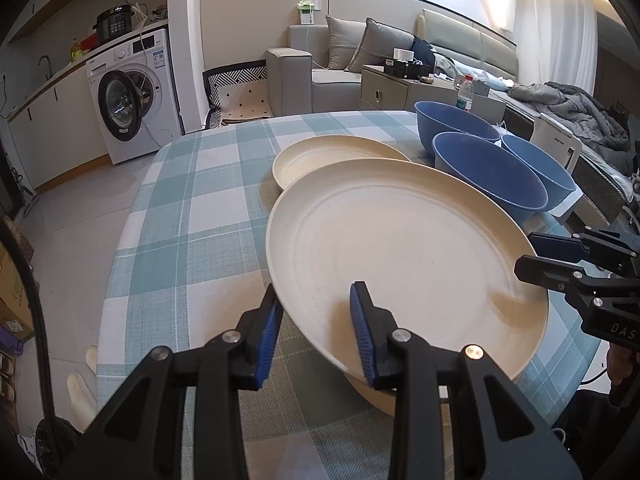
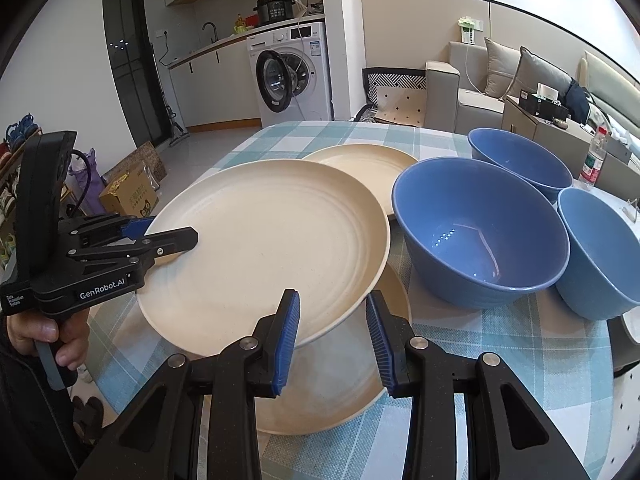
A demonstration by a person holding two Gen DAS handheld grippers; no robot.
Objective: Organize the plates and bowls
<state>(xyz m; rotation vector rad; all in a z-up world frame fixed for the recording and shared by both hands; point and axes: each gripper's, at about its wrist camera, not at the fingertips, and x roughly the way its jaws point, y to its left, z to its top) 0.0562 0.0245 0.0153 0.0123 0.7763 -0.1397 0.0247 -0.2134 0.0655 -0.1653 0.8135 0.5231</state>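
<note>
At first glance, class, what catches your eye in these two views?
A large cream plate, tilted above a second plate and gripped by the left tool, fills the middle. Three blue bowls cluster to its right on the checked tablecloth.

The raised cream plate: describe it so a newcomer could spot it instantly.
On the round table with the teal checked cloth, left of three blue bowls, sit cream plates. The raised plate is the nearest, tilted above another cream plate. Unlike the others, the left gripper clamps its rim.
</note>
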